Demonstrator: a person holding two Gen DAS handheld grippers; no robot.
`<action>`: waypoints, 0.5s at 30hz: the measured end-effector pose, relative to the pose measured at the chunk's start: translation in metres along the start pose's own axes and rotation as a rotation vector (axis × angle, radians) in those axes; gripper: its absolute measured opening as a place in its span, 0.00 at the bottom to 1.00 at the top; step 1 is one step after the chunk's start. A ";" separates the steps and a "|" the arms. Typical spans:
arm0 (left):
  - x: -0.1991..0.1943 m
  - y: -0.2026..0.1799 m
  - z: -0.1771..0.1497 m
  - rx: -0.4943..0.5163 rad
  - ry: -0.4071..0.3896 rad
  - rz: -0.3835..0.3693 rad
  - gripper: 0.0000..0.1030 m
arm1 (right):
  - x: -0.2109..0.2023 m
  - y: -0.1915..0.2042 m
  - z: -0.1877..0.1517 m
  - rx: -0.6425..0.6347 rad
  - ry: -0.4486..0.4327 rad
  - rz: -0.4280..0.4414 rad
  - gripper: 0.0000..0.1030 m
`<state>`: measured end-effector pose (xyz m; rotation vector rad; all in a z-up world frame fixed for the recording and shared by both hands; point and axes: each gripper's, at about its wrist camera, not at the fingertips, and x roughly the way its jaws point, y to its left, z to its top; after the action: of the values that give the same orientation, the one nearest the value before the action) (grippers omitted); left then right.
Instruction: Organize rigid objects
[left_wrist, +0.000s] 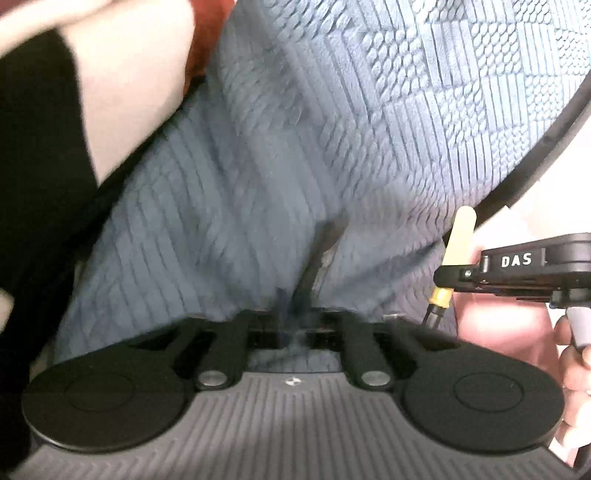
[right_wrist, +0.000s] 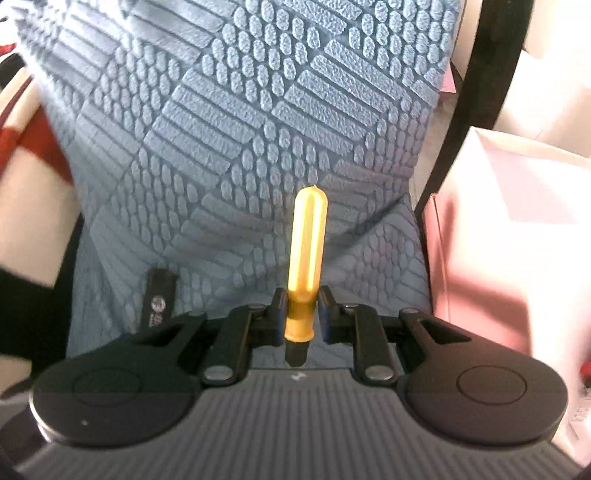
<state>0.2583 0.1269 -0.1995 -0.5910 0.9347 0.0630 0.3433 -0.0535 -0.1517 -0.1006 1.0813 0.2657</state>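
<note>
My right gripper (right_wrist: 301, 314) is shut on a yellow-handled screwdriver (right_wrist: 306, 240). The yellow handle points away from the camera, and the dark shaft end shows below the jaws. It is held above a blue textured mat (right_wrist: 258, 129). In the left wrist view the right gripper (left_wrist: 448, 275) appears at the right edge with the same screwdriver (left_wrist: 458, 236) upright in it. My left gripper (left_wrist: 295, 325) is shut on a thin dark object (left_wrist: 314, 258), blurred by motion, that sticks forward over the blue mat (left_wrist: 332, 110).
A small black rectangular item (right_wrist: 159, 295) lies on the mat left of the right gripper. A pale pink box (right_wrist: 498, 240) stands to the right beyond the mat's black edge. A person's arm (left_wrist: 129, 74) with red and black cloth is at the upper left.
</note>
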 end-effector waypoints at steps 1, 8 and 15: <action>-0.002 0.001 -0.005 -0.021 0.010 -0.011 0.00 | -0.004 -0.004 -0.009 -0.004 0.001 0.007 0.20; -0.005 -0.011 -0.027 0.002 0.028 -0.012 0.00 | -0.043 -0.010 -0.036 -0.025 -0.038 0.038 0.20; -0.015 -0.006 -0.032 -0.027 0.025 -0.030 0.00 | -0.067 -0.019 -0.059 -0.073 -0.096 0.055 0.20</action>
<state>0.2276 0.1081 -0.1998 -0.6319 0.9503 0.0418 0.2681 -0.0949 -0.1213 -0.1220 0.9805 0.3566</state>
